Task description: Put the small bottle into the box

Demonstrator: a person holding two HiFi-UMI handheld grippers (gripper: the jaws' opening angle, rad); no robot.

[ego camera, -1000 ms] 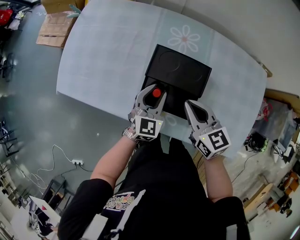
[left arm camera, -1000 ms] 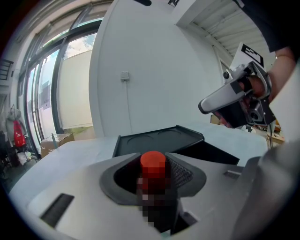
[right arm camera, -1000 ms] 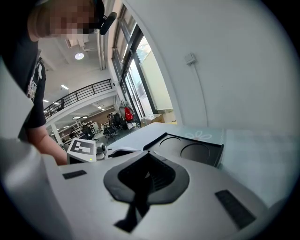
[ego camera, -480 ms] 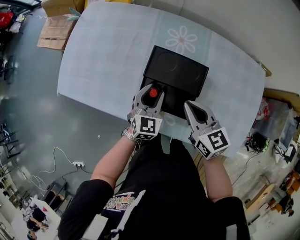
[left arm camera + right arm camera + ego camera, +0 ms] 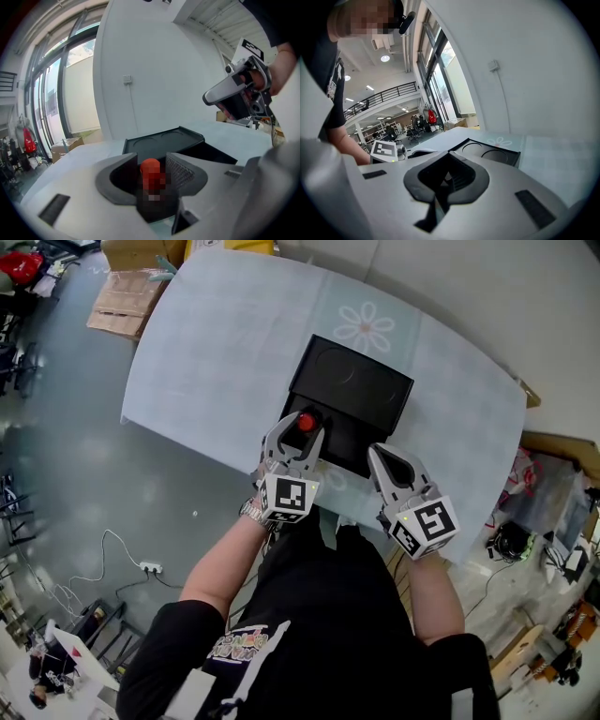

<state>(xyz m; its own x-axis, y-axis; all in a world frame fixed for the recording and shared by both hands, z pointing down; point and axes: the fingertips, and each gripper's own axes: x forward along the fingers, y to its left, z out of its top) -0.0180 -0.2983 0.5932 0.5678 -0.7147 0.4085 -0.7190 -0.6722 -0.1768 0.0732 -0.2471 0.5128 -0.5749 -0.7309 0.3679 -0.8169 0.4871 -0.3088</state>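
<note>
Starting nearest you, your right gripper has its jaws closed on nothing, with the tips stopped just short of the box's near edge, so it plays no part in the placing. Your left gripper reaches a little further, and its jaws are opening. The small bottle stands upright between them, red cap up. A dark gap shows beside it at the left pad and only a sliver at the right pad, so I judge that the hold has been let go. The bottle's foot is hidden below the jaws, so you cannot see outright what it rests on. From above, its cap sits inside the near-left corner of the box, which suggests it is down in the open compartment and not on the table. Just beyond the jaw tips the lid lies tipped back and open, its two round recesses showing. By my reckoning the carrying and lowering are done and the release is under way. What remains is to draw the left jaws back from around the bottle without tipping it.
</note>
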